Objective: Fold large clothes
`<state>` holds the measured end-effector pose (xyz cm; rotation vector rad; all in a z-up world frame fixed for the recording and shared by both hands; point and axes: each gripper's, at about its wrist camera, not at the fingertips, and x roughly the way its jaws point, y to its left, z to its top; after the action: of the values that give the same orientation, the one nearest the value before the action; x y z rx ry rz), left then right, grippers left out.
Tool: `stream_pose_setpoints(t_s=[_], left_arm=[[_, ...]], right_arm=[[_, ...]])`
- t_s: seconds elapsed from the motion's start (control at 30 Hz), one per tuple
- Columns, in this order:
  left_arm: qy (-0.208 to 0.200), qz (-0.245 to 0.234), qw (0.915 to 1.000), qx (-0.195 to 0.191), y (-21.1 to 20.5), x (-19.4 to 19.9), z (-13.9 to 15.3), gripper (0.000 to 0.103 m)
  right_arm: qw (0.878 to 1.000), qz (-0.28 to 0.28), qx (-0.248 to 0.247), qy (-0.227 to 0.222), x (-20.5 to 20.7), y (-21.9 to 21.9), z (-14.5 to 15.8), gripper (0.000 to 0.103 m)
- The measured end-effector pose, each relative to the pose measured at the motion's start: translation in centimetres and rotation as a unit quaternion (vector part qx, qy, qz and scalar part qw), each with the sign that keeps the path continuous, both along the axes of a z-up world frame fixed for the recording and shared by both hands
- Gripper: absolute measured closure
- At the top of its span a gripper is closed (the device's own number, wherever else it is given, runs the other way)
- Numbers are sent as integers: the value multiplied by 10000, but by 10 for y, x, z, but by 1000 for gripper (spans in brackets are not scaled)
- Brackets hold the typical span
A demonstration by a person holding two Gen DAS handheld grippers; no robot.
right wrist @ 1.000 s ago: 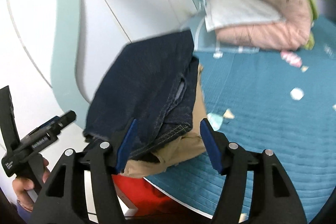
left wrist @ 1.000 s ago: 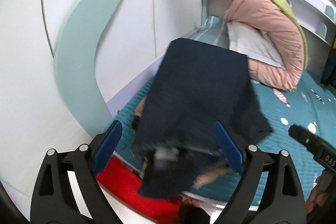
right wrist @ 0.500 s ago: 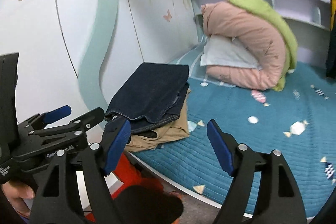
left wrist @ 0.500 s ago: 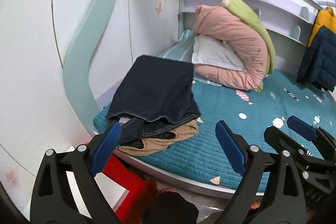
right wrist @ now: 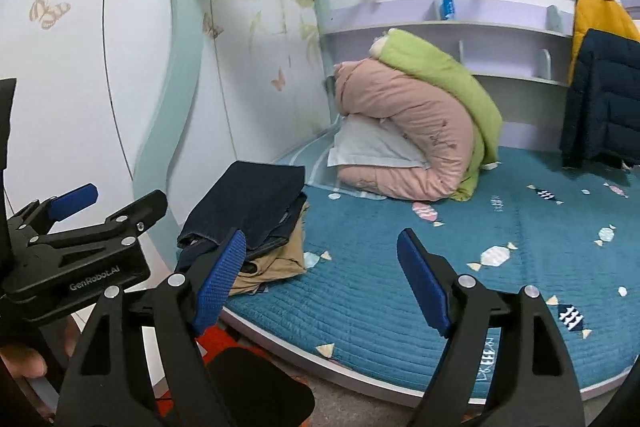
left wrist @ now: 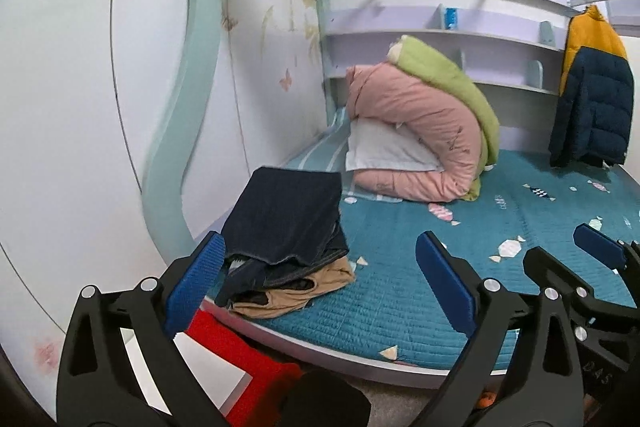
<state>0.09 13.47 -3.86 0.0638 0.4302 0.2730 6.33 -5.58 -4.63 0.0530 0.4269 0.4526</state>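
Here, going from the left: two folded trousers, the dark jeans [left wrist: 286, 217] on top of one beige pair [left wrist: 296, 293], lie at the left edge of the bed [left wrist: 400, 291]. One rolled quilt [left wrist: 420, 131] is behind. One jacket [left wrist: 592, 95] hangs at the right. Both the left gripper [left wrist: 316, 281] and the right gripper [right wrist: 320, 279] are above the bed edge, fingers wide apart and holding nothing.

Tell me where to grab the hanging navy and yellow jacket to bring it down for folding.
Grip the navy and yellow jacket near its yellow shoulder, coming from the front over the bed. It hangs upright from the top, so the lower navy body dangles free and would only swing. Both the left tongs and right tongs are open and empty.
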Motion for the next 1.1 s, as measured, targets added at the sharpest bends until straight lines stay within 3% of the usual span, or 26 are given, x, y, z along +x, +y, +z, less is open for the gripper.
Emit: stream_pose_setpoints(t_s=[0.53,1.1], left_arm=[[-405,-676,9965,279,-68,-20,25,5],[-568,-936,9937,249,-104,-23,31,5]], right_arm=[[9963,-701,163,-463,-32,-66,26,28],[9907,-1110,96,-776,-52,-92,32,27]])
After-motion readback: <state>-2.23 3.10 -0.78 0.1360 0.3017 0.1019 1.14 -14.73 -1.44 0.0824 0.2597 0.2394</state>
